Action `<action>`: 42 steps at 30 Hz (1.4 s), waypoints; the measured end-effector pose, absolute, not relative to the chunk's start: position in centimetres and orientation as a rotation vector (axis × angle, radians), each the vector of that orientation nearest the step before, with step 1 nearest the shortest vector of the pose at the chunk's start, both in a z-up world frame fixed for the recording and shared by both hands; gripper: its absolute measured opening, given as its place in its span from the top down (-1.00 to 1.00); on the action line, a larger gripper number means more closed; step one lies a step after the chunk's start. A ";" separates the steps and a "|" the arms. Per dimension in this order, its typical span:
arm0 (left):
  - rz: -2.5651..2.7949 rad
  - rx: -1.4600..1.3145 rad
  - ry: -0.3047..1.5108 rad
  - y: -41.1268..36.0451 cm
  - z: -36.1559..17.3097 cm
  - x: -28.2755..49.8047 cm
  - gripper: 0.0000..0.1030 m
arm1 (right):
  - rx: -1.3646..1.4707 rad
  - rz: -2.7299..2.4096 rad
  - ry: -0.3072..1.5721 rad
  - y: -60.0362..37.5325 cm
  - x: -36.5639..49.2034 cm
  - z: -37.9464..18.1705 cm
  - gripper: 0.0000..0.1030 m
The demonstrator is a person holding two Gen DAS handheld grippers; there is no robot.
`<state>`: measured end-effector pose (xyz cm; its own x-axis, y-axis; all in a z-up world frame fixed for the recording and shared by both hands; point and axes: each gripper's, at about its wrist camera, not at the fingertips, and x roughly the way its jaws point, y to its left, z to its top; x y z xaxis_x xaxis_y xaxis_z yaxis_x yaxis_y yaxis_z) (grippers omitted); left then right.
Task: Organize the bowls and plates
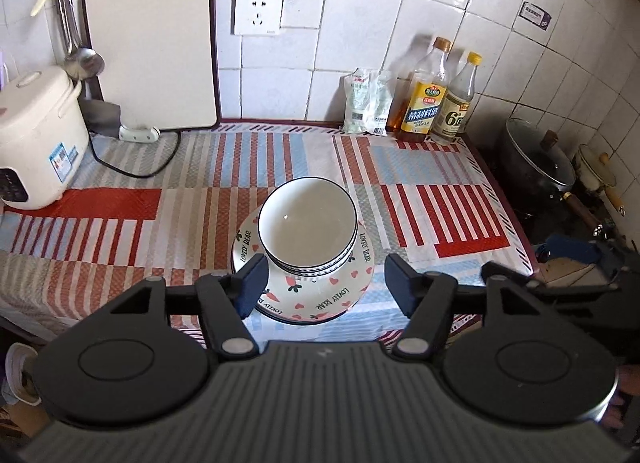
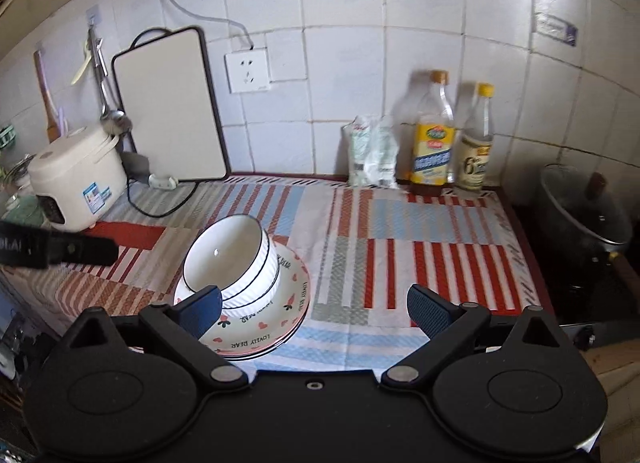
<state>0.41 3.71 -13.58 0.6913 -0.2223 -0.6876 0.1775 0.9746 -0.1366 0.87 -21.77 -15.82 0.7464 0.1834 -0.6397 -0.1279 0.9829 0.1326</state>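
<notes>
**Striped cloth surface and its load**

The surface (image 1: 192, 191) is covered by a woven cloth striped in red, pale blue and grey. Near its front edge sits a stack of white heart-and-carrot plates (image 1: 340, 295), with nested white bowls rimmed in dark blue (image 1: 308, 219) on top. At the left stands a cream rice cooker (image 1: 36, 139). Along the tiled wall stand a white cutting board (image 1: 152, 47), propped upright, two clear plastic packets (image 1: 366, 103) and two yellow-capped bottles (image 1: 440, 99).

white bowls (image 1: 307, 219), heart-print plates (image 1: 320, 295), striped cloth (image 1: 420, 183)
</notes>
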 end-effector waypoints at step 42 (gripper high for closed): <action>-0.099 0.047 0.657 -0.4 -10.9 -7.0 -0.95 | 0.070 0.017 0.728 -24.4 -6.3 -10.4 -0.99</action>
<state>-7.03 -0.35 -10.89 0.7875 -0.0773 -0.6115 0.1070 0.9942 0.0121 -6.30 -24.44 -10.42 0.7468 0.0399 -0.6639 0.0090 0.9975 0.0701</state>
